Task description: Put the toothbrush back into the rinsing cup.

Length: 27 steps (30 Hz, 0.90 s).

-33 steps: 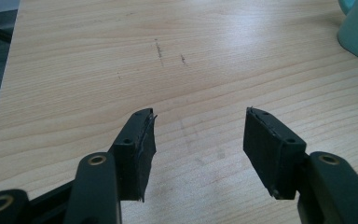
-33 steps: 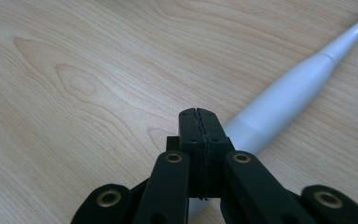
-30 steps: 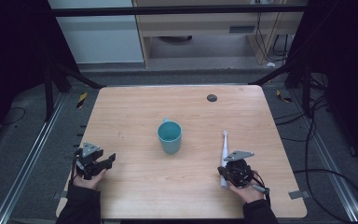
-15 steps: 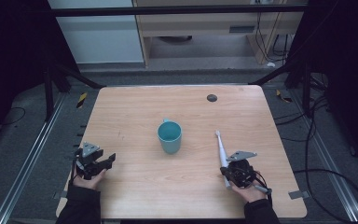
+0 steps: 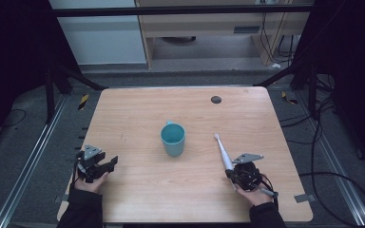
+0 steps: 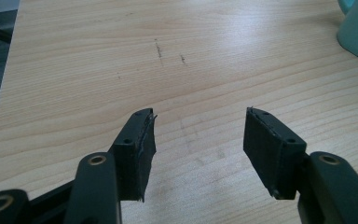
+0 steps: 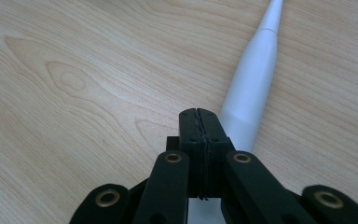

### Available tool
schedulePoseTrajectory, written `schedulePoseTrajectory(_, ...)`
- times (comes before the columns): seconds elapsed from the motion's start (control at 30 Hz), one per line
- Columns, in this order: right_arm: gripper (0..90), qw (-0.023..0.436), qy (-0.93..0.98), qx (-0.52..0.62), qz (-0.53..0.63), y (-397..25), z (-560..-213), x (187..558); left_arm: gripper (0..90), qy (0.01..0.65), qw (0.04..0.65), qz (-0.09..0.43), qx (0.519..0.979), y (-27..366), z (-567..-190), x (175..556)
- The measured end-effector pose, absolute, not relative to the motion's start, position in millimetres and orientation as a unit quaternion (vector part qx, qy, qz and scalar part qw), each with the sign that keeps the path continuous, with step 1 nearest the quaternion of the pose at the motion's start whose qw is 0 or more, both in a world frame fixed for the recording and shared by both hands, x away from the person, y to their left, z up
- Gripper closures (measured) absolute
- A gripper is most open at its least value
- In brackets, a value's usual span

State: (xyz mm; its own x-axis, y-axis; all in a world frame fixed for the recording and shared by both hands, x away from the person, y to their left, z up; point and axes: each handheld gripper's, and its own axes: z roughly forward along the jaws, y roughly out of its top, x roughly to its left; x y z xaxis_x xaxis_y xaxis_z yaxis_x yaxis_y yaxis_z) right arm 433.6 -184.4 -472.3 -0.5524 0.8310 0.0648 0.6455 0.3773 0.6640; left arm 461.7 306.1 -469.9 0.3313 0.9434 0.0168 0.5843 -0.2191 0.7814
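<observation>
the white toothbrush (image 5: 223,153) is lying flat on the surface (image 5: 138,109), just beside the right gripper (image 5: 231,175), its long axis running away from the person and leaning slightly left, head end pointing toward the space right of the teal cup (image 5: 173,139). in the right gripper view the jaws are pressing together on nothing, the handle (image 7: 253,88) sitting just to their right. the left gripper (image 5: 110,164) is resting well apart near the left edge, jaws spread wide. the right hand is nearer.
</observation>
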Motion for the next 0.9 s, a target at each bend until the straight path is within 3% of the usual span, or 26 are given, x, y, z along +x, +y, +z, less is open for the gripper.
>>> schedulePoseTrajectory(0.17,83.2,0.149,0.813,0.453,0.335,-184,-465,434,42.8,0.519,0.348,0.255,0.738,307,-470,462)
schedulePoseTrajectory(0.3,71.7,0.159,0.808,0.454,0.34,-185,-457,438,42.4,0.52,0.35,0.254,0.737,306,-471,463)
schedulePoseTrajectory(0.6,55.5,0.149,0.799,0.493,0.309,-188,-444,455,41.1,0.522,0.35,0.246,0.738,306,-472,464)
schedulePoseTrajectory(0.9,50.0,0.136,0.794,0.527,0.269,-190,-439,470,40.3,0.52,0.347,0.243,0.742,305,-472,464)
